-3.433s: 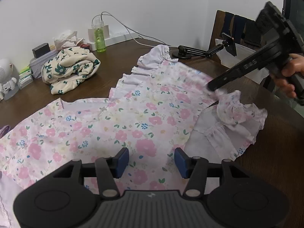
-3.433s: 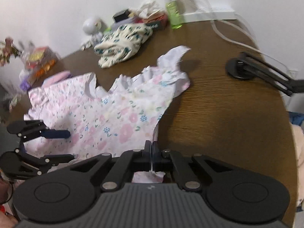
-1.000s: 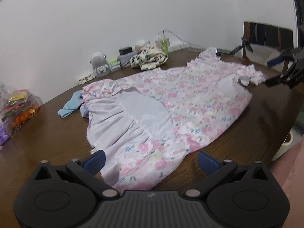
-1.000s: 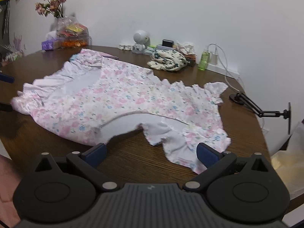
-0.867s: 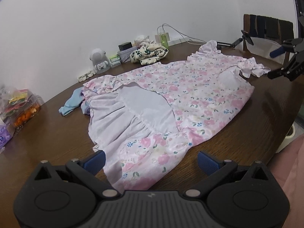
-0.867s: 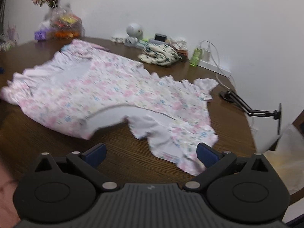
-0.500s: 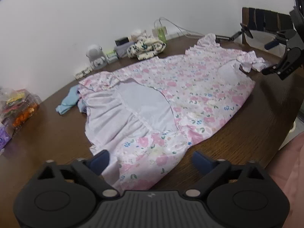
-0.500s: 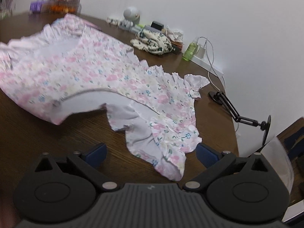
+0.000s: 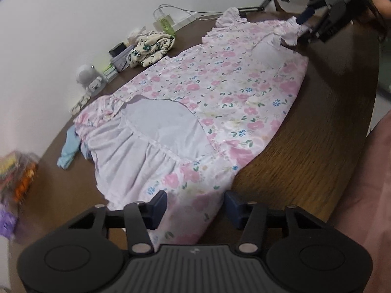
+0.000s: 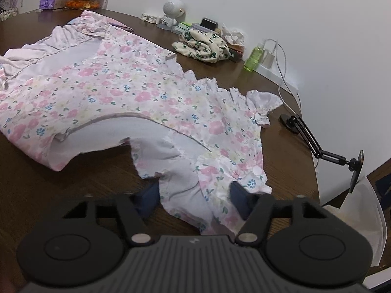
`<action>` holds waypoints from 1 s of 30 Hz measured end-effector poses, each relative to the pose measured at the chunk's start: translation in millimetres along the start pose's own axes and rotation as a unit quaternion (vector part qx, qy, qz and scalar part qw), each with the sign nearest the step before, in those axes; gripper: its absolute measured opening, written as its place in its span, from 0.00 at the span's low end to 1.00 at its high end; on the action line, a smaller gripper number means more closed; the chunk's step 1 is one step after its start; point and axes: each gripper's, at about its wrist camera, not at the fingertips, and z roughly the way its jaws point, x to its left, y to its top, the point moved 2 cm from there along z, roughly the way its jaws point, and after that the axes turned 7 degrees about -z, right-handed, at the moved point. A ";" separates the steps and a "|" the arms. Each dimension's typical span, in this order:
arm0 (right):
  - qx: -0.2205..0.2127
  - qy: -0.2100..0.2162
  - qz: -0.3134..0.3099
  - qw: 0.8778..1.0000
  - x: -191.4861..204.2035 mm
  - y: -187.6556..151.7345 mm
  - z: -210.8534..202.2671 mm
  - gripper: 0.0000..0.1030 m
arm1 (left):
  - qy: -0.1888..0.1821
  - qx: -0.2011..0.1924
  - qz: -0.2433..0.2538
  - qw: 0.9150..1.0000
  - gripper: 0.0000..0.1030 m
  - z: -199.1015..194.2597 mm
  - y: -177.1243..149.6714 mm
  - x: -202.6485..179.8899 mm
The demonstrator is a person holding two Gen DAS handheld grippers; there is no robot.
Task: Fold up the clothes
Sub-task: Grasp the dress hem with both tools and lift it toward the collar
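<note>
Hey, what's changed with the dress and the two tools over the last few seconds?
The right tool let go of the sleeve. Both tools pulled back, then came in again: the left tool straddles the hem, the right the sleeve ruffle, open. The floral dress stayed spread on the table.

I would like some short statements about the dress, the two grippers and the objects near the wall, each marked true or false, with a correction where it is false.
1. The floral dress lies spread on the wooden table. True.
2. The left gripper is shut on the hem. False: its jaws are open, with the hem lying between them.
3. The right gripper is open, with the ruffled sleeve end of the dress between its fingers. True.
4. The green bottle lies on top of the dress. False: it stands upright near the wall, apart from the dress.
5. A cream garment with dark flowers lies bunched beyond the dress. True.
</note>
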 end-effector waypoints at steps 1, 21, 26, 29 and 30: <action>0.002 0.002 0.001 1.000 -0.3 0.4 0.8 0.41 | 0.001 -0.002 0.012 1.000 0.41 0.9 0.6 -1.8; 0.012 -0.013 -0.063 0.998 2.0 8.0 -4.9 0.06 | -0.013 -0.009 0.044 0.999 0.03 8.2 0.0 -7.1; 0.009 -0.015 -0.078 0.997 4.8 7.9 -9.1 0.06 | -0.009 -0.017 0.047 0.999 0.01 5.6 -0.8 -9.2; 0.012 -0.014 -0.092 0.996 6.4 7.5 -14.8 0.04 | -0.010 -0.021 0.047 0.999 0.00 0.1 0.6 -10.0; 0.013 -0.014 -0.098 0.995 6.9 7.2 -17.7 0.04 | -0.012 -0.021 0.047 0.999 0.00 -2.7 1.1 -9.3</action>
